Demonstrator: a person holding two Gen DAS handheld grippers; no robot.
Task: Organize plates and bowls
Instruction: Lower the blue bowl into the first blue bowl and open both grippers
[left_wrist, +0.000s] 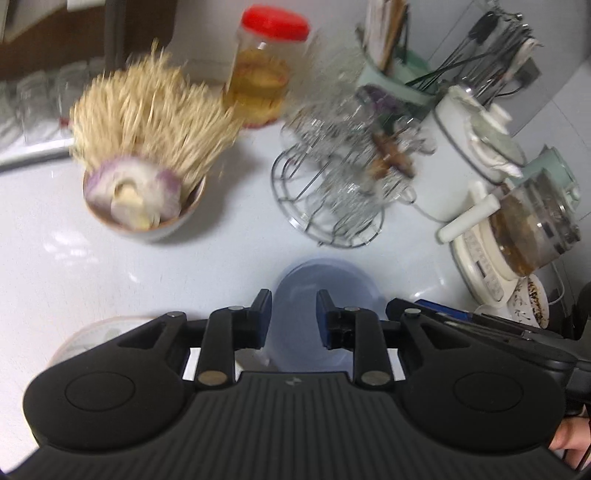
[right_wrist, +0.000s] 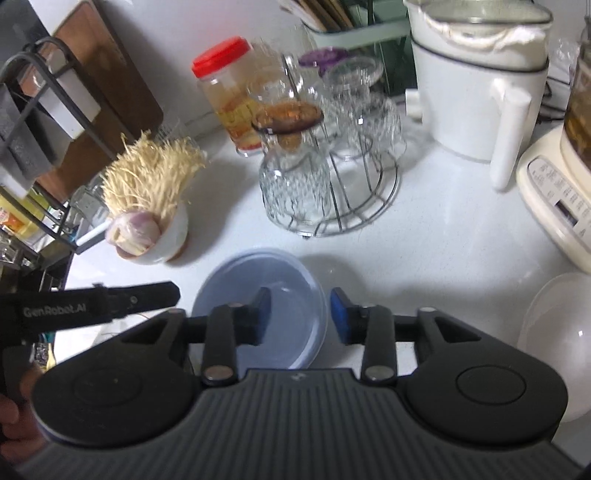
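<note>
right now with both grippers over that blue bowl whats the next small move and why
Probably lift both grippers straight up and away. The blue bowl sits flat on the white counter, and the fingers of the right gripper and left gripper stand apart without pressing it, so it looks released. The clear bowl to the right seems the next candidate.

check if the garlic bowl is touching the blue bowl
Apart. The right wrist view shows bare white counter between the garlic bowl and the blue bowl.
</note>
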